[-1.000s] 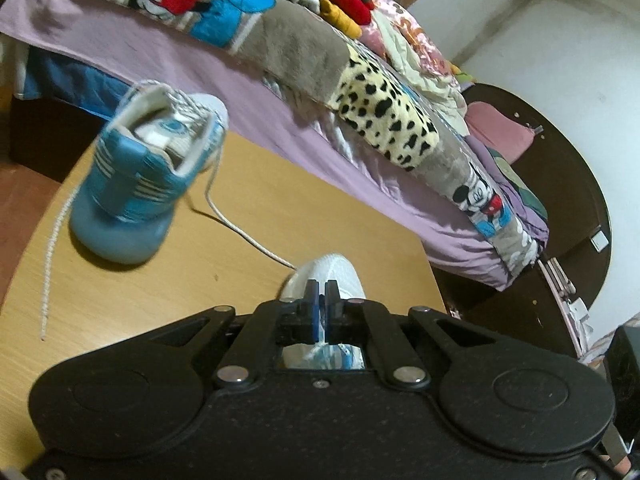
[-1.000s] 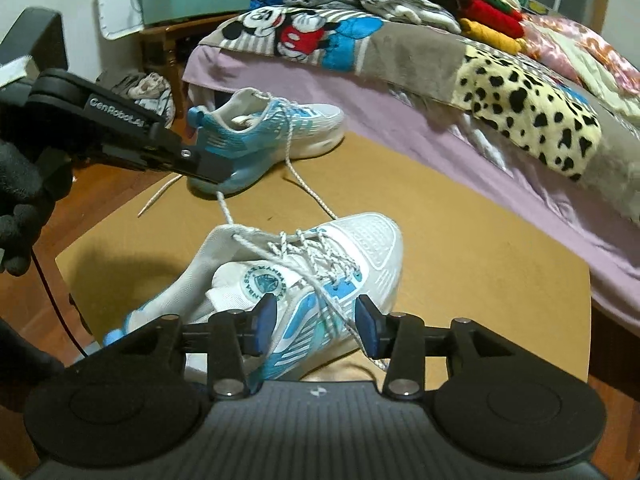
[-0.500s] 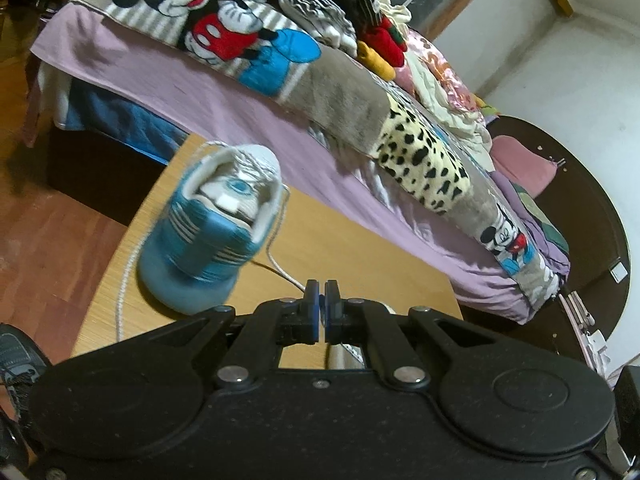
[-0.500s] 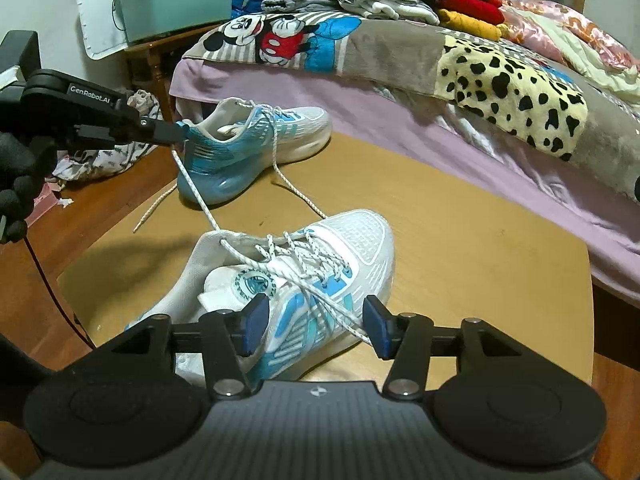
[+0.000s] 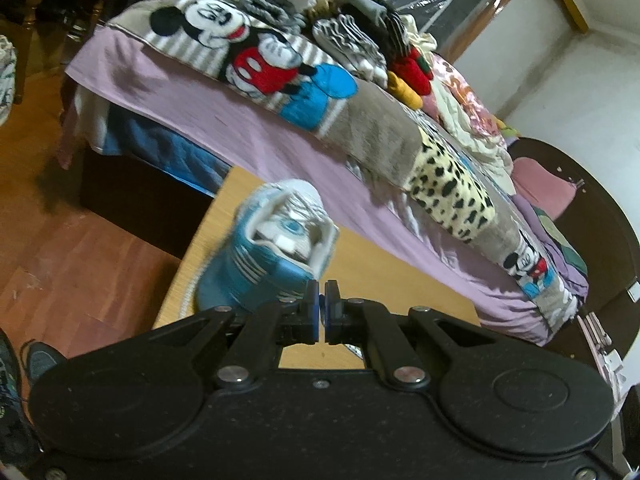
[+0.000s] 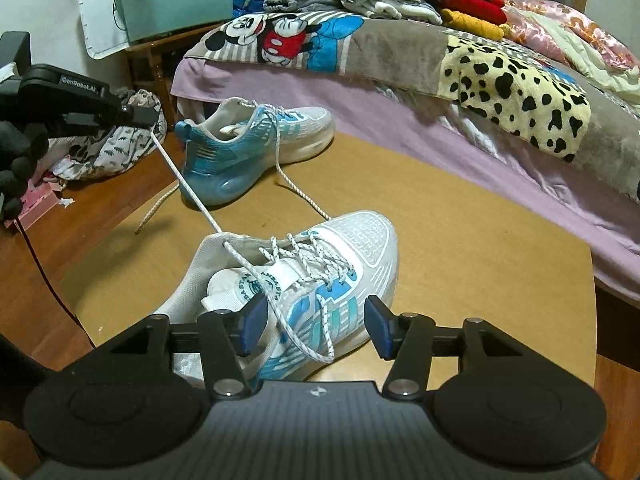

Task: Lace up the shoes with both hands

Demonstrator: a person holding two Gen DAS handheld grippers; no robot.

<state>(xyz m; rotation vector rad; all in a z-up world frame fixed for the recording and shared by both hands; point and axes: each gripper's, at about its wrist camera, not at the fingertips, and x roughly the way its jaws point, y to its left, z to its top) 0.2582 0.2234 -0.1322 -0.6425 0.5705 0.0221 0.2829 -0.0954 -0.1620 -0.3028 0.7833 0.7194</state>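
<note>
A white and blue shoe (image 6: 352, 248) lies on the wooden table (image 6: 460, 232) just beyond my right gripper (image 6: 316, 326). That gripper is open, and a loose loop of lace hangs between its pads without touching them. My left gripper (image 6: 150, 118), held by a gloved hand (image 6: 16, 152), is shut on the white lace (image 6: 188, 188). The lace runs taut from it down to the shoe's top eyelet. A second, bluer shoe (image 6: 256, 136) stands farther back. In the left wrist view my left gripper (image 5: 322, 304) is shut in front of that second shoe (image 5: 272, 256); the lace is hidden there.
A bed (image 6: 320, 92) with a purple sheet, a patchwork blanket and piled clothes runs along the table's far and right sides. A green bin (image 6: 176, 0) sits on a chair at the back left. Bags and clutter lie on the wood floor (image 6: 48, 208) at left.
My left gripper has drawn away to the left with the lace, pulling it straight and taut. The right jaws have spread a little wider; the right hand has stayed put.
</note>
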